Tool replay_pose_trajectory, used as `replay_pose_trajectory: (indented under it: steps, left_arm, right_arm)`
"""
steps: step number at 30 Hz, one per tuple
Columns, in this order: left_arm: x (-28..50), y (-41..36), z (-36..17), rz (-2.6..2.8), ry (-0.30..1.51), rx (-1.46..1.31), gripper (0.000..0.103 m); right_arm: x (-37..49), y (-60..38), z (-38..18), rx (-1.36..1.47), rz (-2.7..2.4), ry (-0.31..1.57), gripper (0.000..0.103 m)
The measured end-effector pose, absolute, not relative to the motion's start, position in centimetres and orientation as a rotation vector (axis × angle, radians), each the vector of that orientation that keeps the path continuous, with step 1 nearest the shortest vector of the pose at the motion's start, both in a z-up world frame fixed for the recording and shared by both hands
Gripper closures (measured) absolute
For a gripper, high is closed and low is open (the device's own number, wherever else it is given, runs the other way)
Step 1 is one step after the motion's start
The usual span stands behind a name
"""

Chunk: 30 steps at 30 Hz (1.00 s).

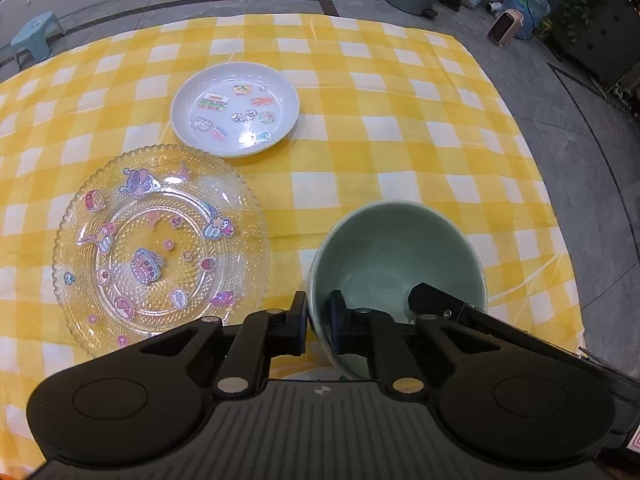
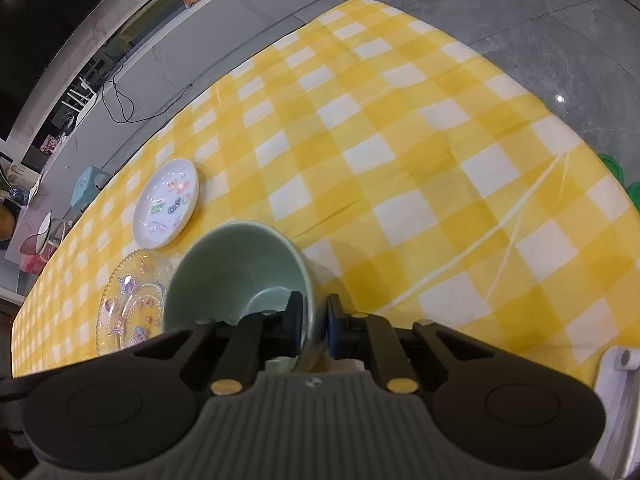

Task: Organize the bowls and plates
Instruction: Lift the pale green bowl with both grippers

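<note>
The green bowl (image 1: 394,264) sits at the near side of the counter (image 1: 400,120), which is covered by a yellow and white checked cloth (image 1: 360,92), and both tools are clamped on its rim from opposite sides. The left tool (image 1: 318,322) pinches the bowl's left wall, with one finger (image 1: 298,326) outside and the other inside the bowl. In the left wrist view the right tool (image 1: 430,302) reaches in from the right and its black tip lies inside the bowl against the wall. From the right wrist view, the right tool (image 2: 314,326) grips the bowl's (image 2: 236,264) right wall the same way, one finger (image 2: 294,322) inside and one outside. Whether the bowl rests on the cloth or is raised off it cannot be told. Just left of the bowl lies a clear glass plate (image 1: 160,248) with a beaded rim and cartoon stickers, flat on the cloth. Beyond it, its near edge touching or just overlapping the glass plate's far rim, lies a white plate (image 1: 235,108) with small coloured stickers. Past the counter's far left edge a small blue stool (image 1: 36,34) stands on the grey floor (image 1: 540,92).
</note>
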<state>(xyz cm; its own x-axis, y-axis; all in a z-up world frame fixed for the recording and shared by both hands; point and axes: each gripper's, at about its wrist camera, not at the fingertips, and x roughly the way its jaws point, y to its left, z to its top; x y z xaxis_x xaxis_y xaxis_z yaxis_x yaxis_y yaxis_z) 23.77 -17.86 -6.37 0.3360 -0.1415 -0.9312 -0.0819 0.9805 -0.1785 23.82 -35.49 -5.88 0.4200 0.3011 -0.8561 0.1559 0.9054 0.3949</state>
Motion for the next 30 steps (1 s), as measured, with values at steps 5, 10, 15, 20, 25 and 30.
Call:
replay_pose_trajectory:
  steps: [5, 10, 15, 20, 25, 30]
  left_arm:
    - [23.4, -17.6, -5.7, -0.037, 1.218, -0.209, 0.092]
    - [22.7, -17.2, -3.8, -0.024, 1.19, -0.199, 0.092]
    - [21.0, -16.3, -1.3, -0.009, 1.149, -0.201, 0.092]
    - [18.3, -15.2, 0.9, 0.017, 1.119, -0.169, 0.092]
    - [14.9, -13.5, 2.7, 0.033, 1.084, -0.159, 0.09]
    - [12.6, -11.6, 4.1, 0.053, 1.069, -0.176, 0.089]
  right_arm:
    - [23.6, -35.1, -5.3, 0.445, 0.099, 1.138, 0.094]
    - [23.0, -34.8, -3.8, 0.459, 0.118, 1.104, 0.093]
    - [21.1, -34.0, -1.4, 0.459, 0.139, 1.06, 0.093]
    - [18.6, -32.6, 0.3, 0.475, 0.182, 1.036, 0.093]
    - [16.3, -31.4, 2.1, 0.538, 0.244, 1.018, 0.092]
    - [14.2, -29.2, 3.2, 0.525, 0.28, 1.008, 0.093]
